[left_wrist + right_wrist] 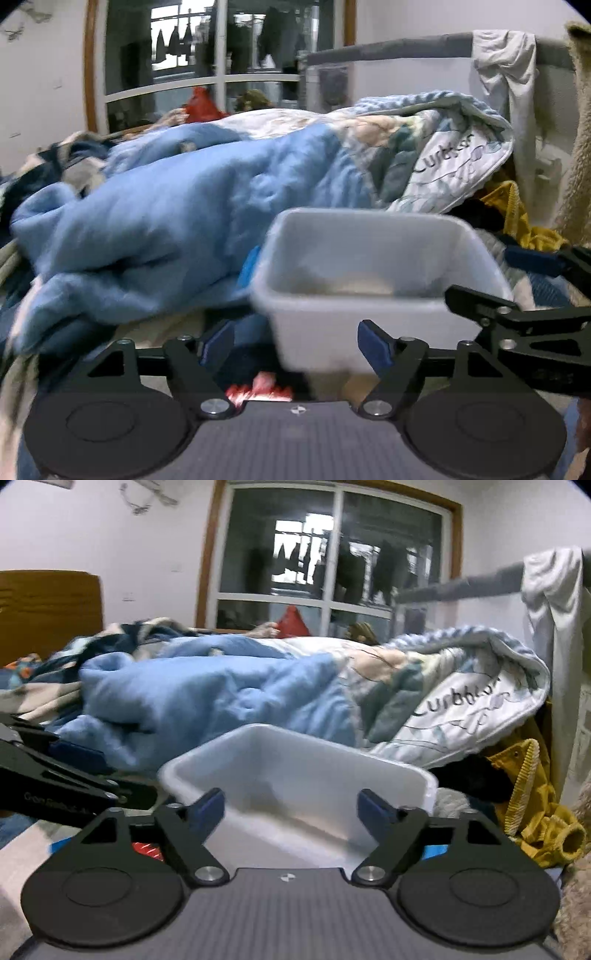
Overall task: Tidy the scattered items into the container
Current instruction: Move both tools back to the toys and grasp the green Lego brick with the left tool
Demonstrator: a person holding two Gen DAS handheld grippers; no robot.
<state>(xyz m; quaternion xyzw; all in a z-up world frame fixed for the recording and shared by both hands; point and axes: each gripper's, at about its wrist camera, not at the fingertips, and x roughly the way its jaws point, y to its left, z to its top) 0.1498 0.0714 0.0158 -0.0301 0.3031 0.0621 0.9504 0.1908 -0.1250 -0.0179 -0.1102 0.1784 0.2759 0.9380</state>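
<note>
A white plastic container [384,266] stands on the bed, just ahead of both grippers; it also shows in the right wrist view [295,775]. Something pale lies in its bottom, too blurred to name. My left gripper [297,343] is open and empty, its right finger against the container's near wall. A red and white item [260,391] lies low between its fingers. My right gripper [291,808] is open and empty at the container's near rim. A red item [147,849] lies behind its left finger. The right gripper shows at the right in the left wrist view [517,317].
A rumpled blue quilt [177,206] is piled behind and left of the container. A yellow garment [532,812] and dark clothes lie to the right. A grey rail [388,48] with a white cloth stands at the back right. A window is behind the bed.
</note>
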